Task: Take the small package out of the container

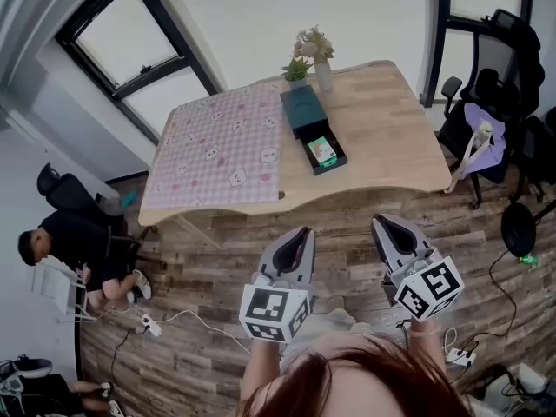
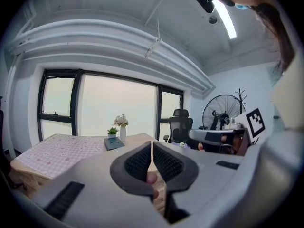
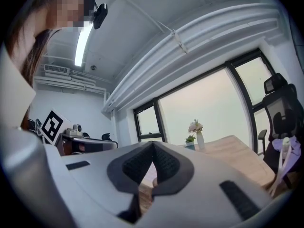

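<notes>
View from beside the wooden bench (image 1: 395, 146), which stands under the windows on a plank floor (image 1: 200, 268). A pink checked cloth (image 1: 217, 150) covers the bench's left half; the right half is bare wood. The dark container (image 1: 303, 109) lies near the middle of the bench, just beside the cloth's edge, with its long side running away from the person. Its near section is open, and the small package (image 1: 322, 150), green and white, lies flat inside that section. Behind the container, at the far edge, stand a pale vase of flowers (image 1: 322, 69) and a small potted plant (image 1: 297, 69), close together. The left tongs (image 1: 303, 233) and the right tongs (image 1: 383, 222) are held side by side over the floor, on the person's side of the bench and well apart from the container, both pointing toward it. In the left gripper view the left tongs (image 2: 151, 144) are together, pads nearly flush, with nothing between them. In the right gripper view the right tongs (image 3: 153, 144) are likewise together at the tips and empty. Black office chairs (image 1: 499, 68) stand to the right of the bench. A seated person (image 1: 74, 241) is at the far left, and a white power strip (image 1: 149, 324) lies on the floor nearby.
</notes>
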`<state>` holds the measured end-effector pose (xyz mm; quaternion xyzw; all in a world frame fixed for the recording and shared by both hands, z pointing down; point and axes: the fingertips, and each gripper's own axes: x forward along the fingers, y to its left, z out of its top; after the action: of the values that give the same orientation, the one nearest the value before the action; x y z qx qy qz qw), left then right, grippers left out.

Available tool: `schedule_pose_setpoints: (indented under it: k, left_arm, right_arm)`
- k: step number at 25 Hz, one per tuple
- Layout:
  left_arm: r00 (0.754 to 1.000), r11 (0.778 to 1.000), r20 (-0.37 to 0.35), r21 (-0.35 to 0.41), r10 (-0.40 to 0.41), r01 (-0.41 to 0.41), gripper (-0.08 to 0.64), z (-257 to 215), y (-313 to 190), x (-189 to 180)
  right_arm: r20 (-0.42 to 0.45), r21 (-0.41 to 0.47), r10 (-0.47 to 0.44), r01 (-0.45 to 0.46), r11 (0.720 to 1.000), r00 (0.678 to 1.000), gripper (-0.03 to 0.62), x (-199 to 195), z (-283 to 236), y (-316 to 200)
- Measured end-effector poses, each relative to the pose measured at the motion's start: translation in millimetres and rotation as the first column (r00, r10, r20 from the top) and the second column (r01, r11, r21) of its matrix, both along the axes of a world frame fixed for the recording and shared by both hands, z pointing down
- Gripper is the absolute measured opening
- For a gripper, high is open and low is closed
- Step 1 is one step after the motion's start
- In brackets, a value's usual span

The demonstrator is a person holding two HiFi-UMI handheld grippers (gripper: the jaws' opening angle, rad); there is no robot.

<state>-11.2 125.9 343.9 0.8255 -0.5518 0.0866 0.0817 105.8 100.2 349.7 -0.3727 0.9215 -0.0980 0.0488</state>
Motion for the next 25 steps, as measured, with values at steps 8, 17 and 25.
schedule_pose_setpoints:
  k: [8, 17, 25]
  left_arm:
    - [1.0, 1.0, -0.001, 0.0, 0.001, -0.001, 0.017, 4.2, -25.8, -29.9]
    - [1.0, 1.0, -0.017, 0.02, 0.022, -0.021, 0.017, -2.7, -48.7, -60.5]
    - [0.998, 0.999, -0.037, 0.016, 0.053, -0.052, 0.017, -3.3, -56.3, -80.2]
  right_arm:
    - [0.012, 0.011, 0.02, -0.02, 1.0, 1.0, 0.0, -24.0, -0.6, -29.1]
    - [-0.021, 0.045, 0.064, -0.063, 0.997, 0.998, 0.0, -51.6, -8.0, -54.3]
    - [-0.04, 0.046, 0.114, -0.112, 0.993, 0.993, 0.0, -67.4, -10.4, -62.5]
